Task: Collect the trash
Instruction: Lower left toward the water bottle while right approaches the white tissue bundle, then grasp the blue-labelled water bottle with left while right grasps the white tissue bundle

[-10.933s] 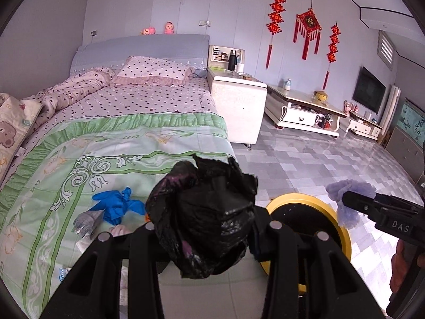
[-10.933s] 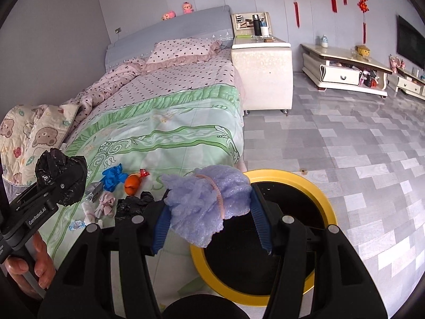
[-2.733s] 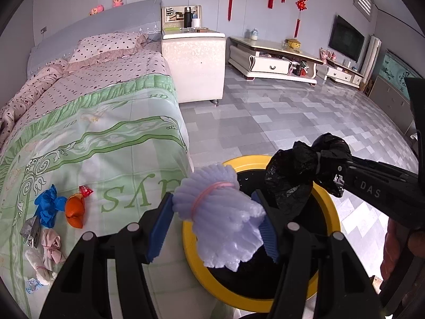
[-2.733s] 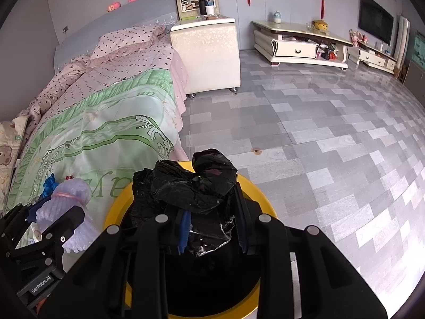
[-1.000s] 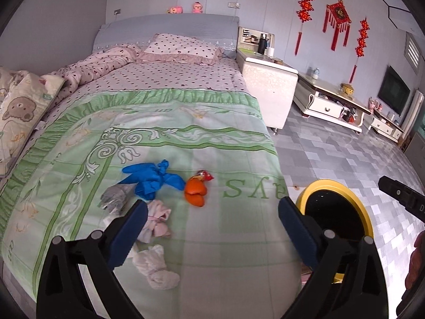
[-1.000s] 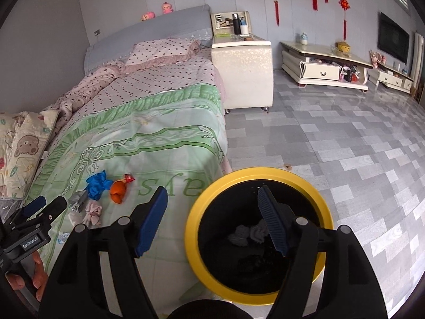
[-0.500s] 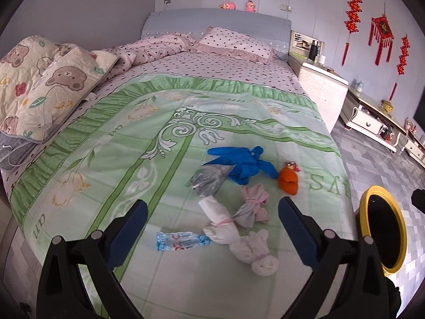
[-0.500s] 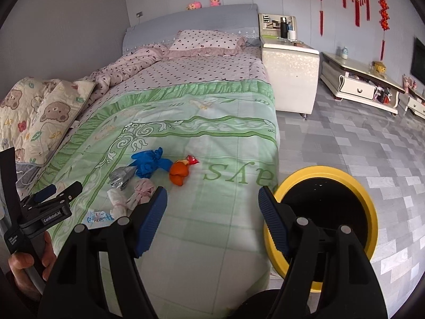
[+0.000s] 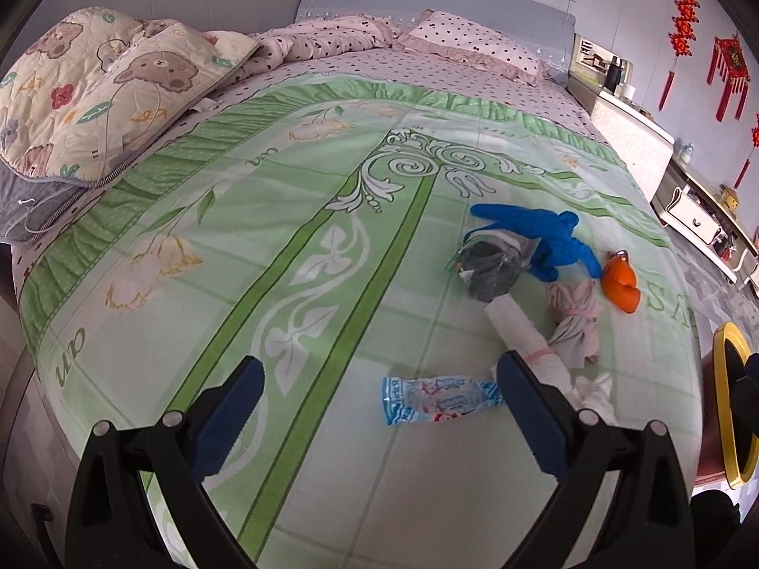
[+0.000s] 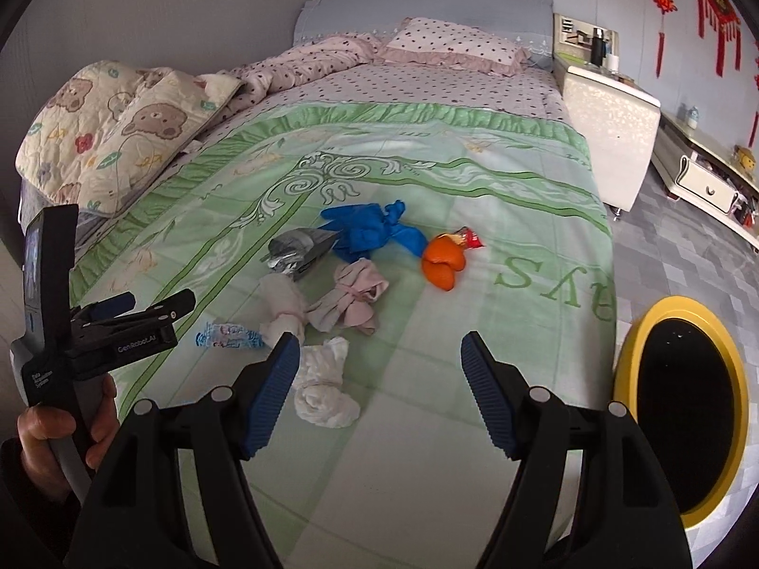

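Plastic wrapper (image 9: pixel 439 399) lies crosswise (flat) before open left tongs (image 9: pixel 379 408).

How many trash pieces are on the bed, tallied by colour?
Blue glove bundle: 1
Orange wad: 1
Silver-grey foil bag: 1
Pink rag bundle: 1
White wads: 2
Blue-and-clear printed wrapper: 1
Total: 7
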`<action>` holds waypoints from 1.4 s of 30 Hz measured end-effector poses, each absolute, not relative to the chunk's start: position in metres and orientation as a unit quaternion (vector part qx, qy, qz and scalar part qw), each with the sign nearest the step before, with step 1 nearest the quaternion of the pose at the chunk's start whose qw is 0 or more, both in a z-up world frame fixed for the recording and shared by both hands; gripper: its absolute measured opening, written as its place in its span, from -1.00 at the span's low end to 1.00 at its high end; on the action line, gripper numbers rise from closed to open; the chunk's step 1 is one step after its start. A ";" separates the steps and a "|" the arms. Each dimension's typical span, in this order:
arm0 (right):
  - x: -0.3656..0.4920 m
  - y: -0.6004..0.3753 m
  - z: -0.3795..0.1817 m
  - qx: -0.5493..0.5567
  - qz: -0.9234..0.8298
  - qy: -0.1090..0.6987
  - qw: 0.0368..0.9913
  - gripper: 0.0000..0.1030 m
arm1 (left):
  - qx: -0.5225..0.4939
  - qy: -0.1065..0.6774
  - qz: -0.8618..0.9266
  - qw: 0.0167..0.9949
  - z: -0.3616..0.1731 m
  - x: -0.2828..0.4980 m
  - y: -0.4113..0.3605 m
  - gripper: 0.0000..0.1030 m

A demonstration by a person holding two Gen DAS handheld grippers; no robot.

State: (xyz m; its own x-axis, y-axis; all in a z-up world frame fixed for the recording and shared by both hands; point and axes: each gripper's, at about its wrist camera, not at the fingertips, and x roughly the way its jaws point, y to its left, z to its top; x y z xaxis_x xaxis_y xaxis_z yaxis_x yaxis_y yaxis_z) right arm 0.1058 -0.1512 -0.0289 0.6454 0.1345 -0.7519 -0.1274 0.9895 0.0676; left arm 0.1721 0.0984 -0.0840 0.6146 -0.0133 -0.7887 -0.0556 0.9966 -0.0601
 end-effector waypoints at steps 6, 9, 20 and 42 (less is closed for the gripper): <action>0.120 -0.127 -0.065 -0.020 0.087 0.443 0.892 0.25 | -0.052 0.457 0.008 0.888 -0.108 0.177 0.105 0.84; 0.125 -0.122 -0.080 -0.028 0.092 0.456 0.885 0.19 | -0.050 0.460 0.000 0.886 -0.114 0.179 0.102 0.84; 0.141 -0.109 -0.115 -0.034 0.103 0.487 0.867 0.07 | -0.038 0.478 -0.029 0.877 -0.137 0.186 0.089 0.64; 0.151 -0.115 -0.132 -0.009 0.134 0.491 0.861 -0.39 | -0.005 0.459 -0.048 0.887 -0.144 0.190 0.056 -0.63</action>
